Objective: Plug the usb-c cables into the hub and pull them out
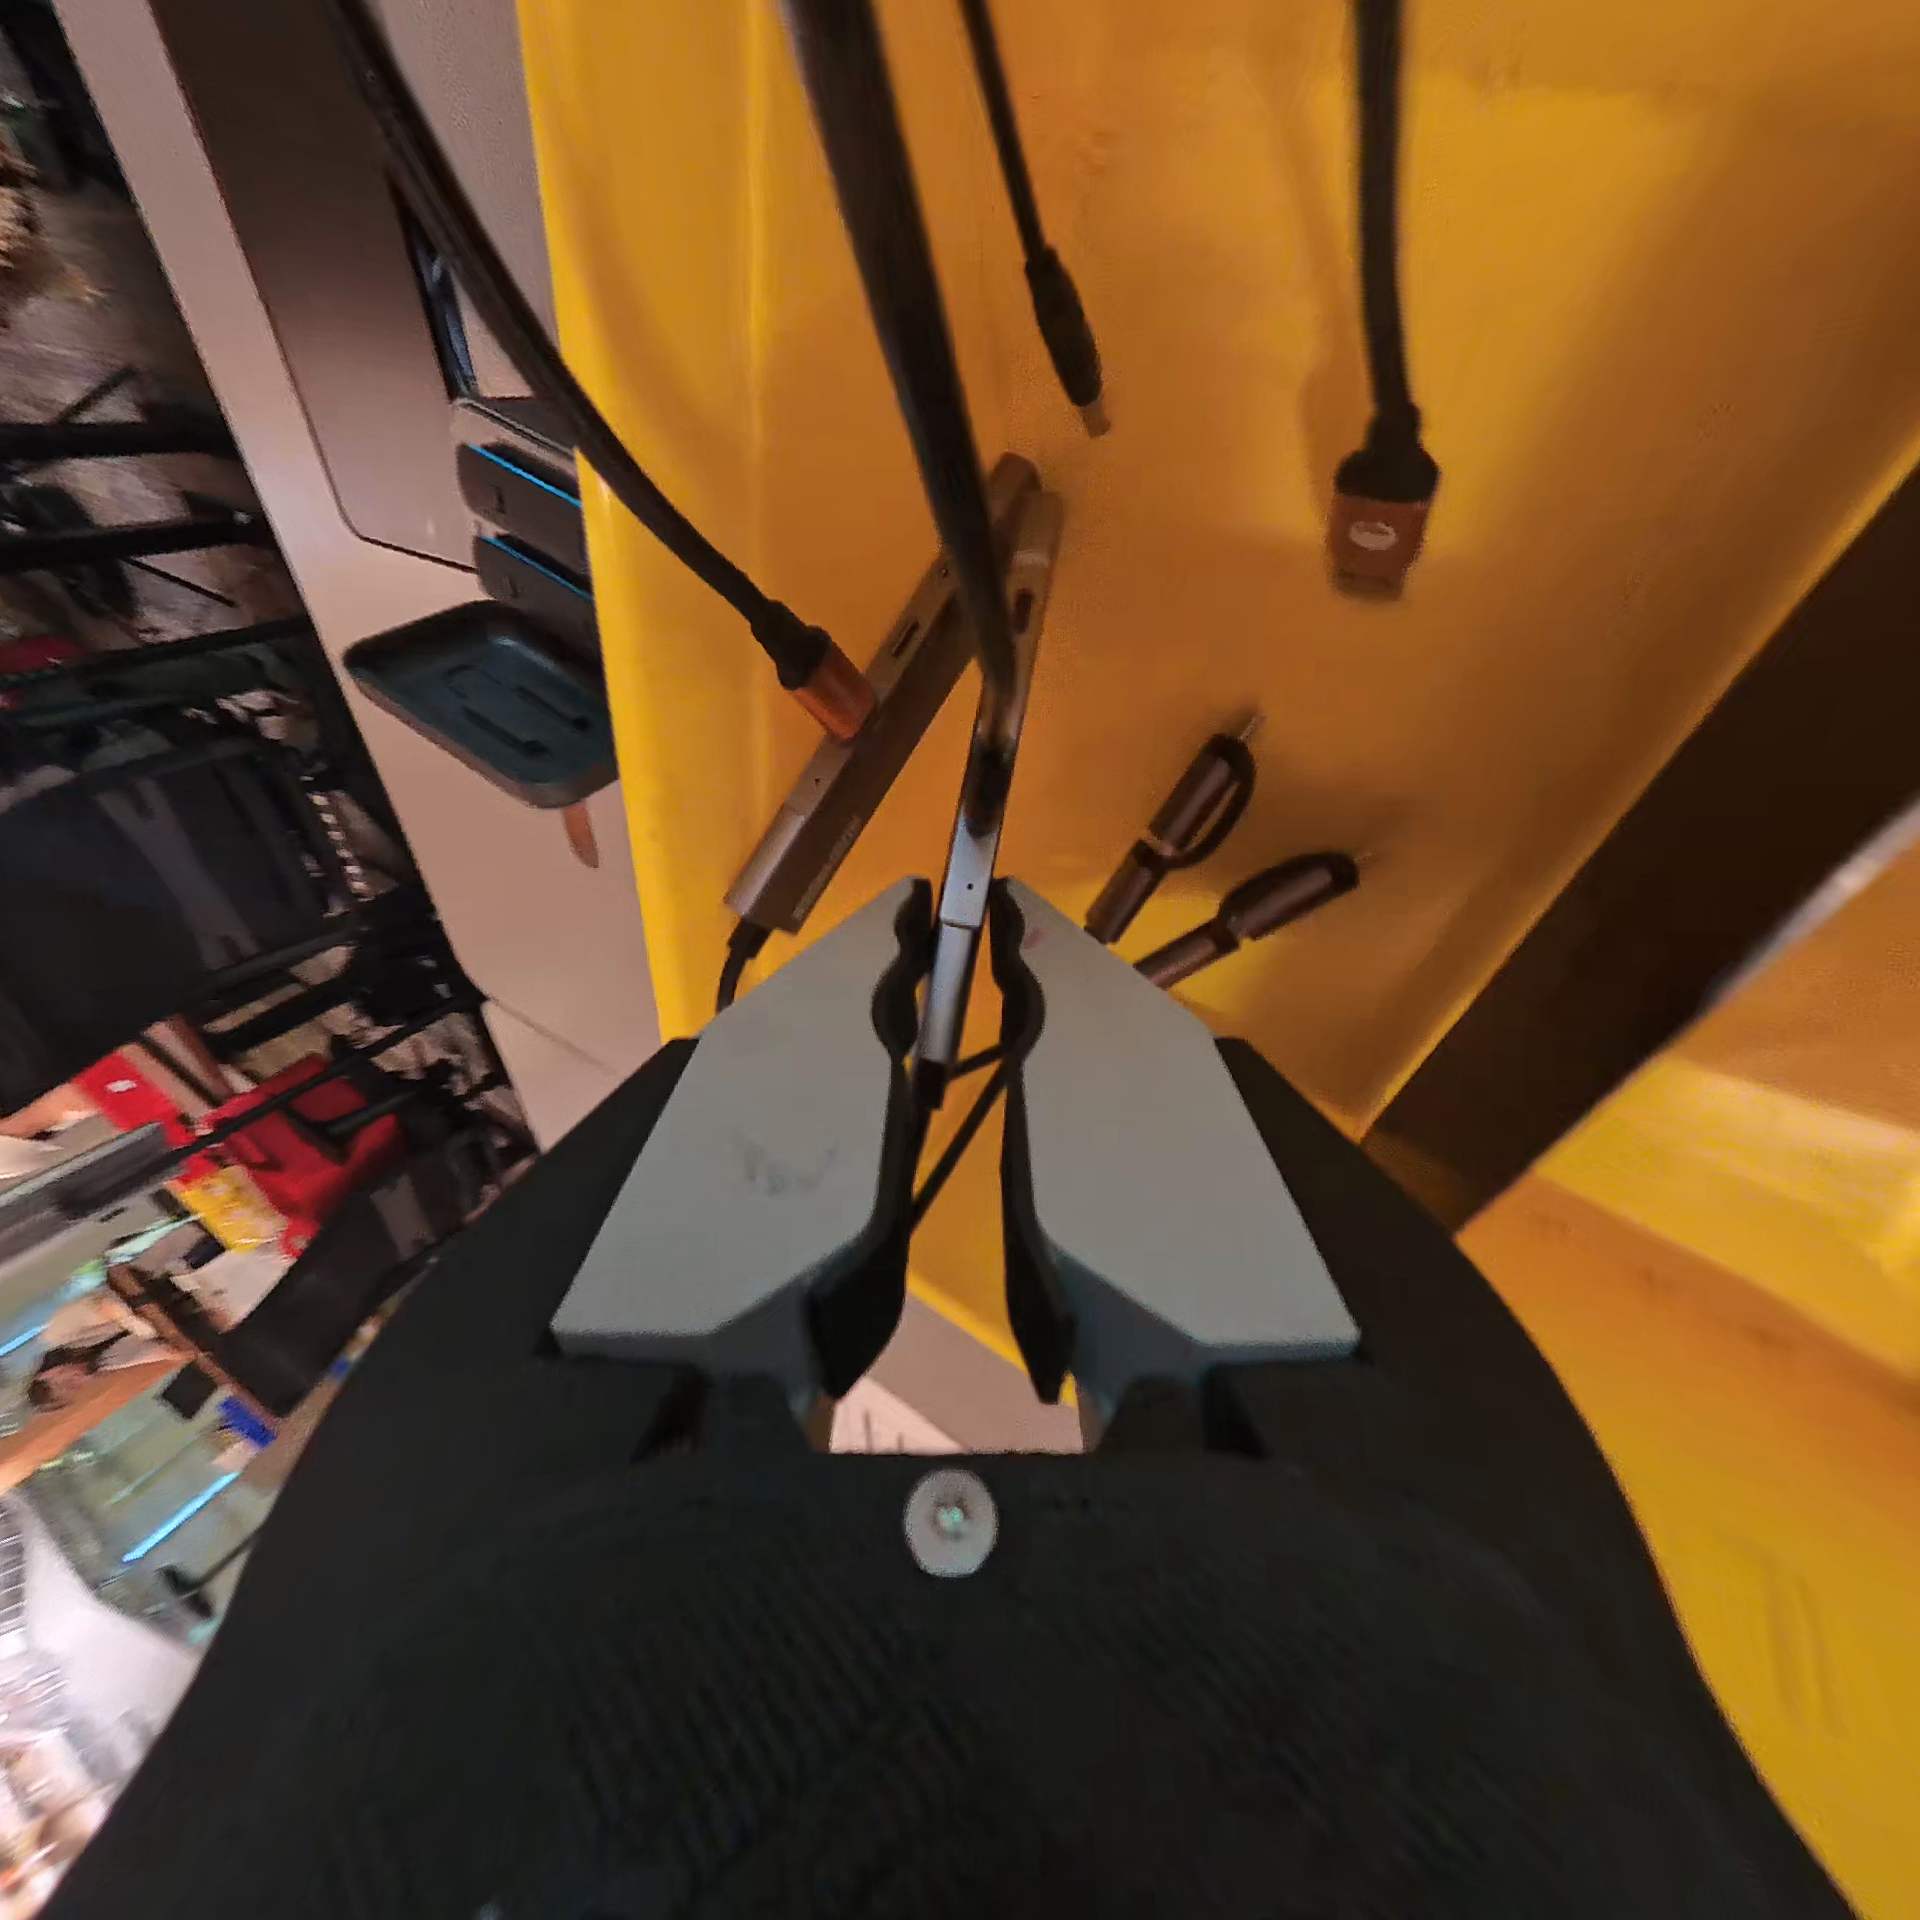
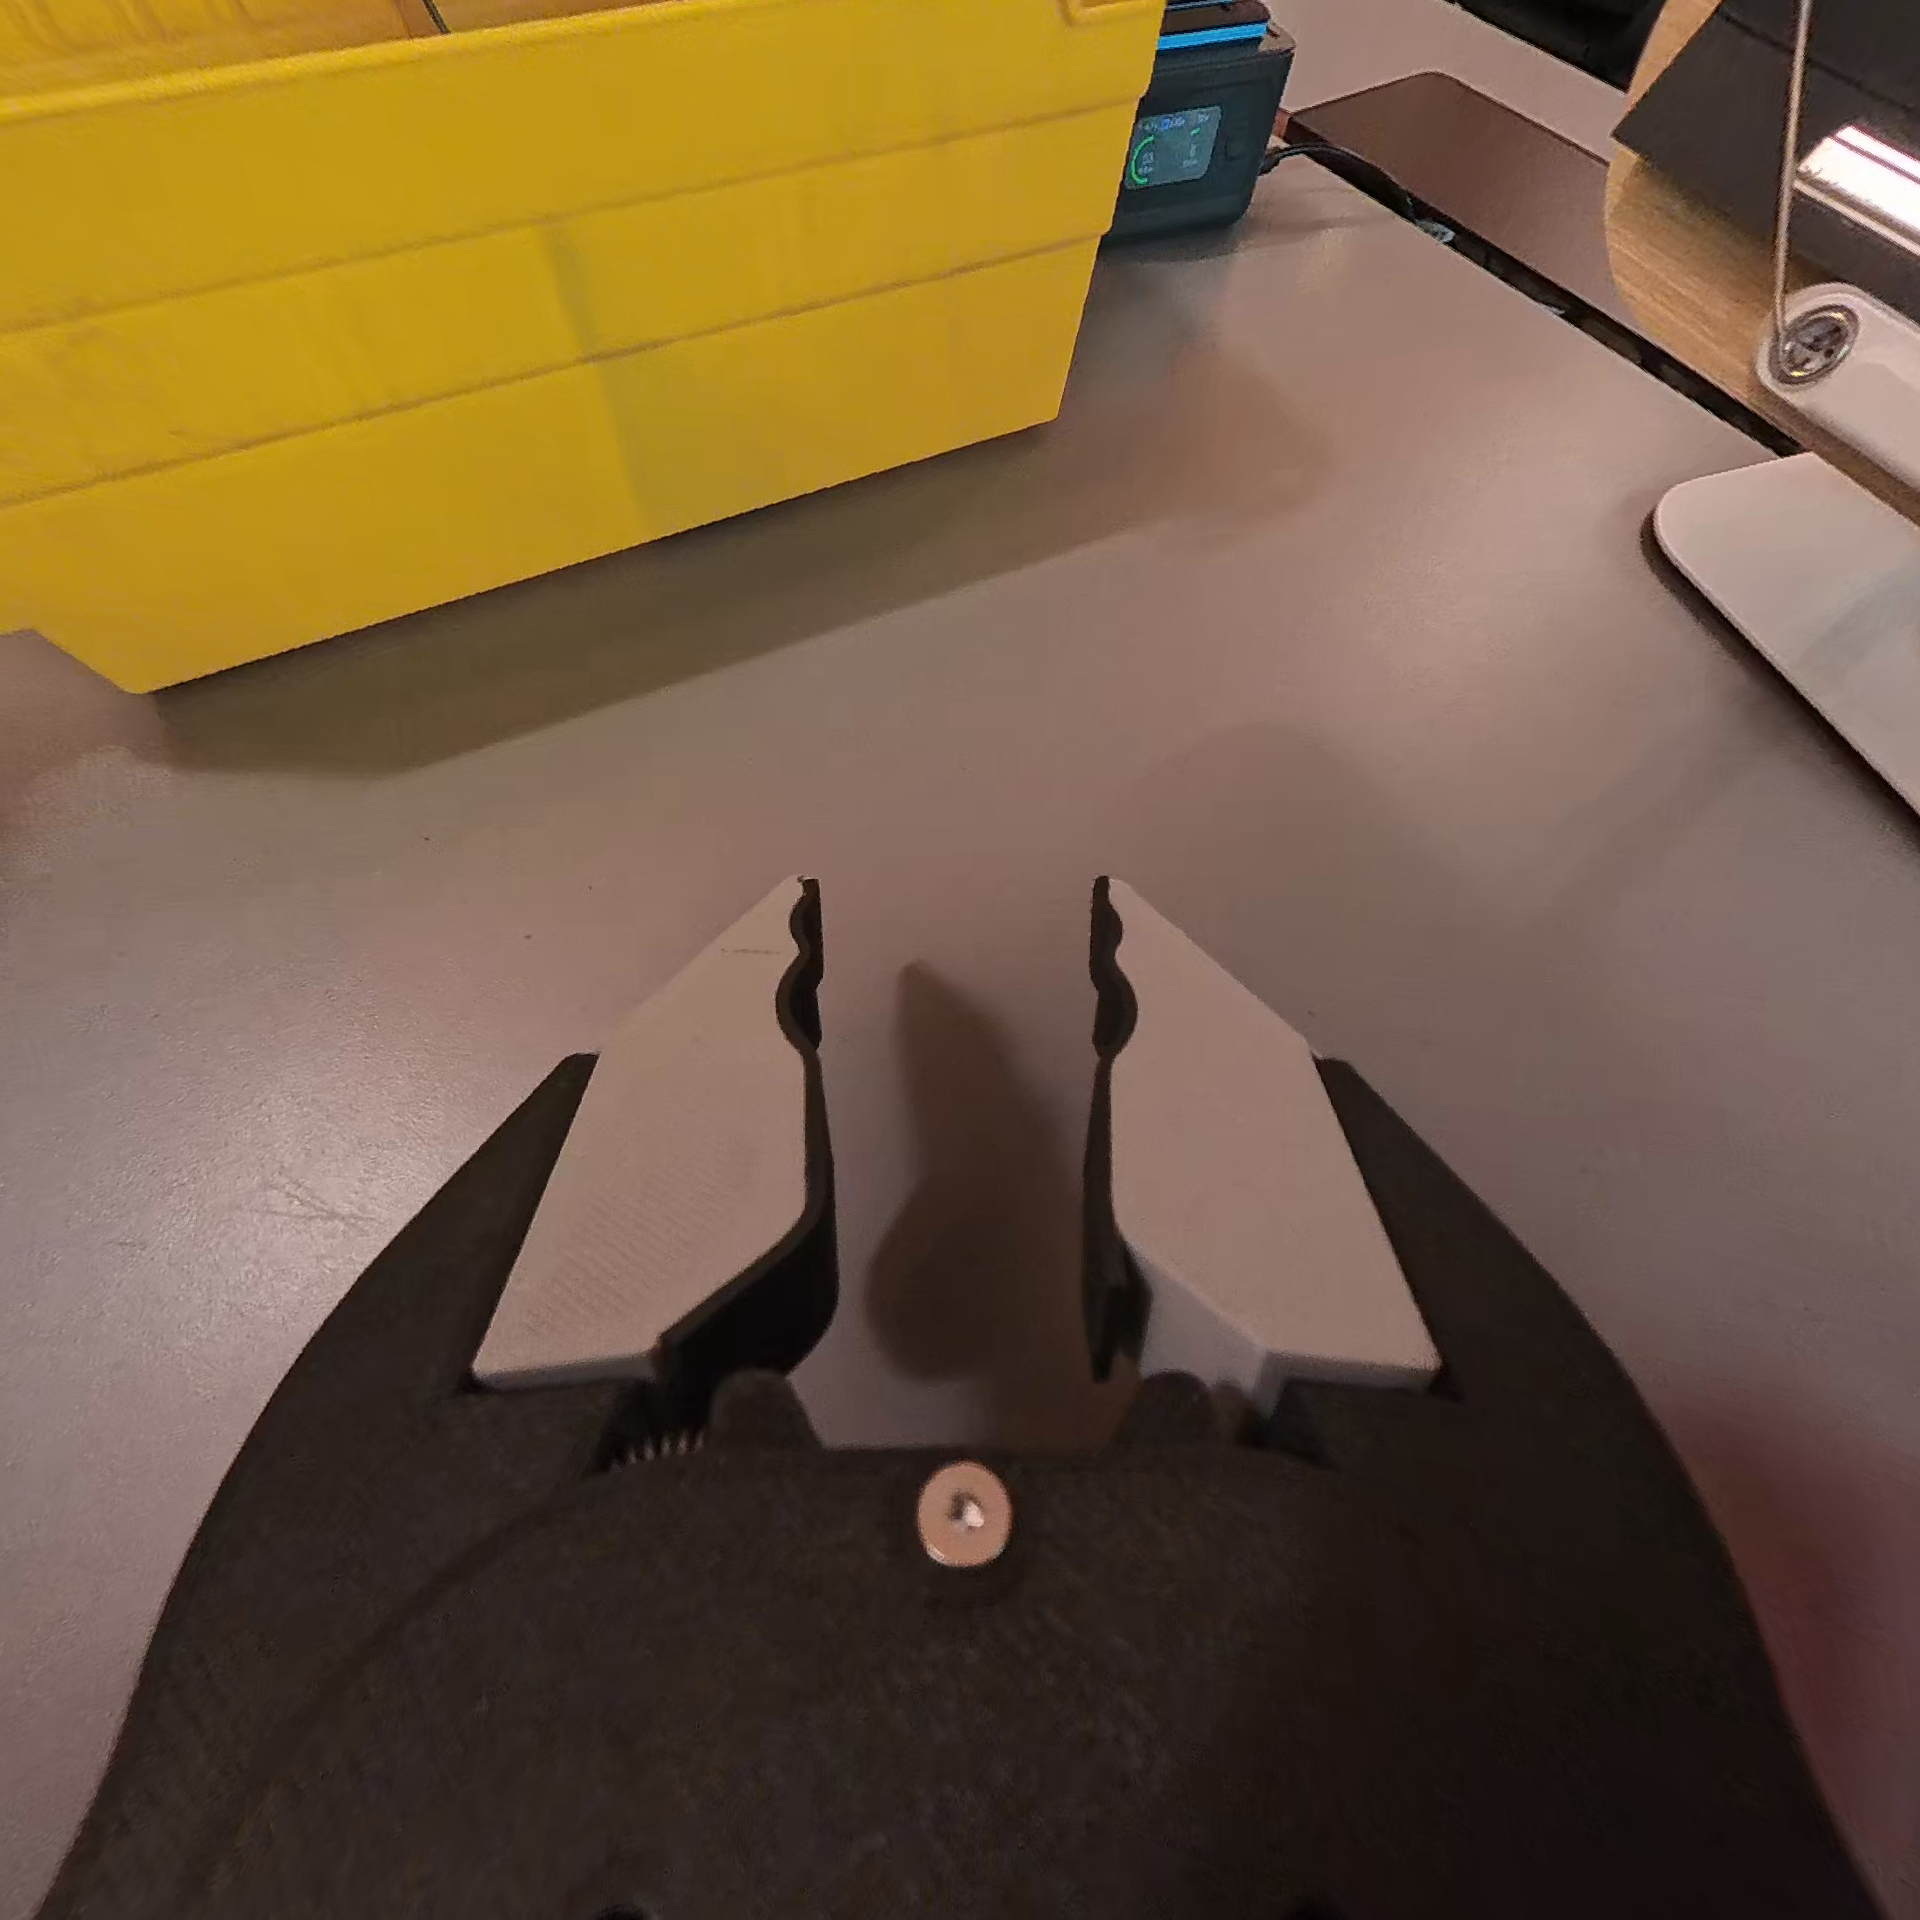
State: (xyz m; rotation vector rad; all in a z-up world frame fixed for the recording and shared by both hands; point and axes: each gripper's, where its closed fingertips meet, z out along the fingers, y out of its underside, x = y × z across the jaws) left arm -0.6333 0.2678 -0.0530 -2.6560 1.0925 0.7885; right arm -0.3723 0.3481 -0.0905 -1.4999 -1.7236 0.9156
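- Bin (image 1: 1195, 644): yellow plastic, holds all the task gear. In the right wrist view it stands on the grey table (image 2: 1351, 727), seen from outside.
- Right gripper (image 2: 956, 883): jaws wide apart, nothing between them. It hovers low over the table, well clear of the bin.
- Left gripper (image 1: 956, 894): inside the bin, jaws closed down on the near end of a slim grey hub (image 1: 966, 883), which is pinched across its thin faces.
- The hub looks like rigid metal, light and smooth-sided. It will likely pivot or slip under plug force, so grip flat and close to the ports.
- Other hub (image 1: 883, 727): lies on the bin floor just beside the held one, with an orange-collared plug (image 1: 826, 691) seated in its side.
- Cables: black and fairly stiff. One crosses over the held hub, and whether it is plugged in cannot be told. Expect cable spring to twist a plug off line.
- Loose plugs on the bin floor: a copper one (image 1: 1382, 520), a black one (image 1: 1070, 343), and two grey ones (image 1: 1195, 821), exact type unclear.
- Take plugs by the hard collar, never the cord. The tips are small and bendable, so push and pull straight.
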